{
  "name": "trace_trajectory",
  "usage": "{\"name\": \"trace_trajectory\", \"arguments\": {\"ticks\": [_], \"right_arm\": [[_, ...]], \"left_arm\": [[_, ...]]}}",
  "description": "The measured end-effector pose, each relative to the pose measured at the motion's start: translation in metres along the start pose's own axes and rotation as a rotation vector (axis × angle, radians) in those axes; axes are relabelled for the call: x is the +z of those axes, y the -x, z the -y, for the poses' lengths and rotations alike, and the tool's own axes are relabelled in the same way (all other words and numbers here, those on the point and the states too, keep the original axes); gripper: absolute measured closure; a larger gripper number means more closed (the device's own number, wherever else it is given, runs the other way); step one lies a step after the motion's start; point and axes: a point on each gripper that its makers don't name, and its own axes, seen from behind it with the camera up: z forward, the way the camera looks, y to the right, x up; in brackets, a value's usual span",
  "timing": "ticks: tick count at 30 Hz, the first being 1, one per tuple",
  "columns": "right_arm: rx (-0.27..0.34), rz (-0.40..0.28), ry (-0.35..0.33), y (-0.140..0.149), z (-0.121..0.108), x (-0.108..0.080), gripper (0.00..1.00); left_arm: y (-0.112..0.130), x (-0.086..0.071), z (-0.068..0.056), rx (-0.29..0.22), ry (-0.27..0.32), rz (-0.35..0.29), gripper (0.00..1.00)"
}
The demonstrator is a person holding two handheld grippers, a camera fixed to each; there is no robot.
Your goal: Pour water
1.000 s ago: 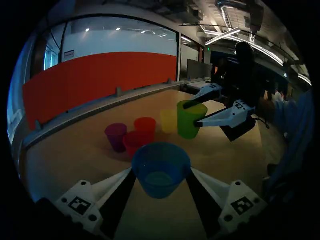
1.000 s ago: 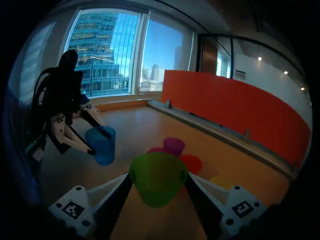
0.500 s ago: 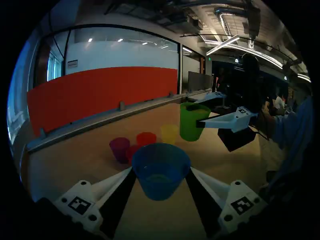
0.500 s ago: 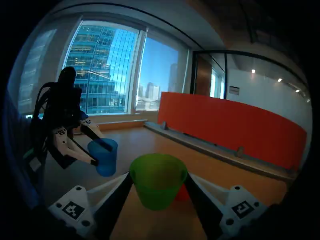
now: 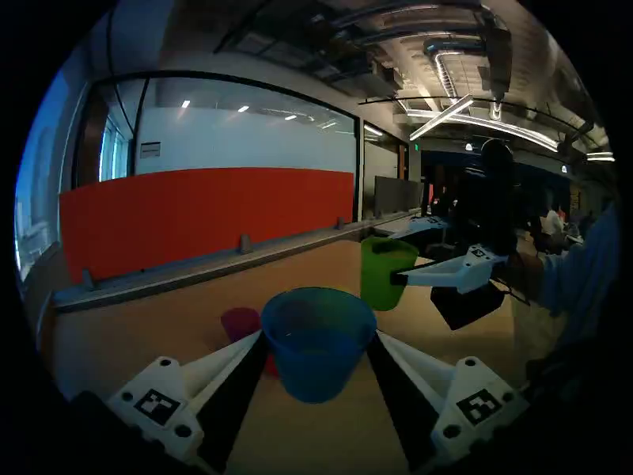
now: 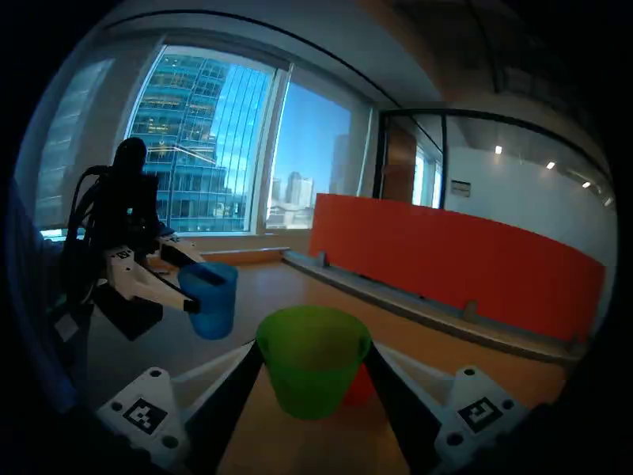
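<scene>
The left gripper (image 5: 316,350) was closed on a blue cup (image 5: 318,344), one white finger pressing each side of its wall just below the rim, and the cup stood upright with its mouth open to the camera. We could not make out a water level inside it. In the right gripper view the same held true of the right gripper (image 6: 314,362), whose two fingers clamped a green cup (image 6: 313,364), also upright. Each view showed the other tool farther off. From the left gripper view, the green cup hung to the right of and beyond the blue one, apart from it, with the person's hand (image 5: 527,273) and a light blue sleeve (image 5: 584,273) behind the handle. From the right gripper view, the blue cup sat to the left of the green one, with a clear gap between the two rims. Both cups appeared raised above the wooden tabletop (image 5: 150,336). On that surface a purple cup (image 5: 240,322) stood just behind the left finger, and a red cup (image 6: 362,386) showed partly hidden behind the green cup's right side. An orange wall panel (image 5: 206,214) ran along the far edge of the table, and tall windows (image 6: 206,158) faced the right gripper.
</scene>
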Motion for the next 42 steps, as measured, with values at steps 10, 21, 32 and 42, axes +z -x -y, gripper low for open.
{"name": "trace_trajectory", "arguments": {"ticks": [10, 21, 32, 42], "right_arm": [[0.01, -0.009, -0.02, -0.003, 0.003, -0.001, 0.08], [0.006, -0.015, -0.052, -0.005, 0.012, 0.001, 0.08], [0.015, -0.022, -0.085, -0.007, 0.019, 0.007, 0.08], [0.024, -0.03, -0.106, -0.007, 0.025, 0.012, 0.08]], "left_arm": [[-0.02, 0.001, 0.005, 0.039, -0.016, -0.04, 0.15], [-0.049, 0.0, 0.011, 0.102, -0.046, -0.092, 0.15], [-0.087, -0.002, 0.017, 0.255, -0.095, -0.123, 0.15], [-0.121, 0.002, 0.012, 0.402, -0.124, -0.152, 0.15]]}}
